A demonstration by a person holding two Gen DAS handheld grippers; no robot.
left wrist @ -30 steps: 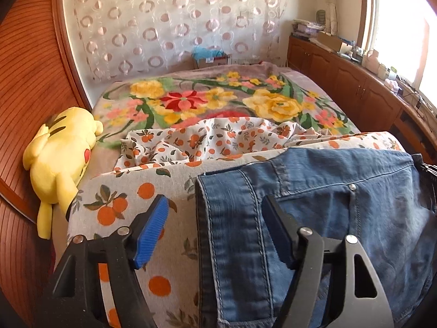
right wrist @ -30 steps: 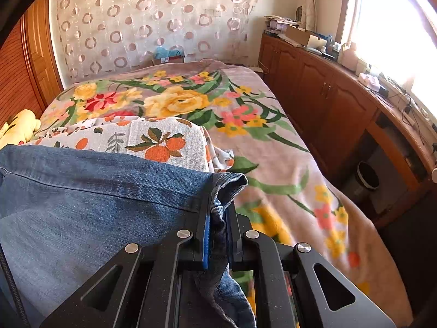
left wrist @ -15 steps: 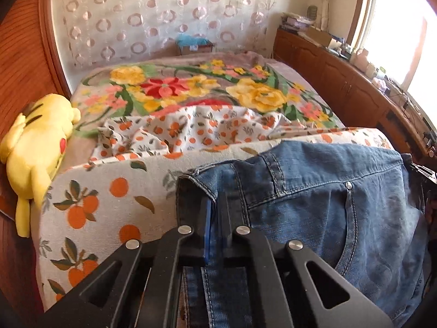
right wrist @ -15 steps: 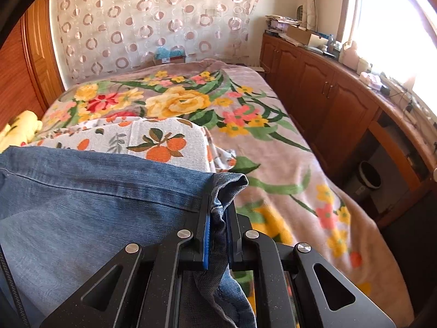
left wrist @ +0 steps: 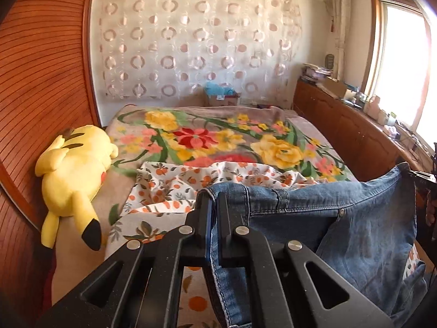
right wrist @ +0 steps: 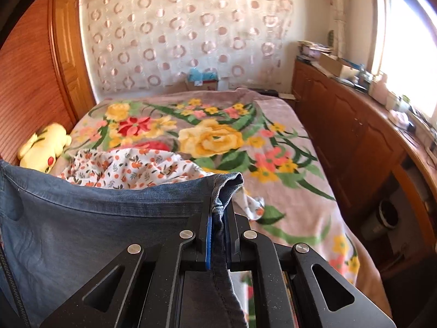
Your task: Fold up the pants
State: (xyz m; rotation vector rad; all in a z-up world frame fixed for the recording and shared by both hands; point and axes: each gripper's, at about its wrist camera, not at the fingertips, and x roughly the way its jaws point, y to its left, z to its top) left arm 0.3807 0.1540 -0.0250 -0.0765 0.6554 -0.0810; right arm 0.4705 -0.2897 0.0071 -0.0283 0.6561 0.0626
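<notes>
The left tool [left wrist: 213,205] pinches one waistband corner of the jeans [left wrist: 355,229]; the right tool [right wrist: 220,216] pinches the opposite corner, the denim stretched between them above an orange-print sheet [left wrist: 174,186]. Beyond lie the floral bedspread [right wrist: 218,136] and a yellow plush toy [left wrist: 73,169]. No writing is legible.

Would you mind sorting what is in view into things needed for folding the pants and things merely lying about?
For the job: jeans; left gripper; right gripper.
Lying about: yellow plush toy; orange-print cloth; floral blanket; cardboard box.
</notes>
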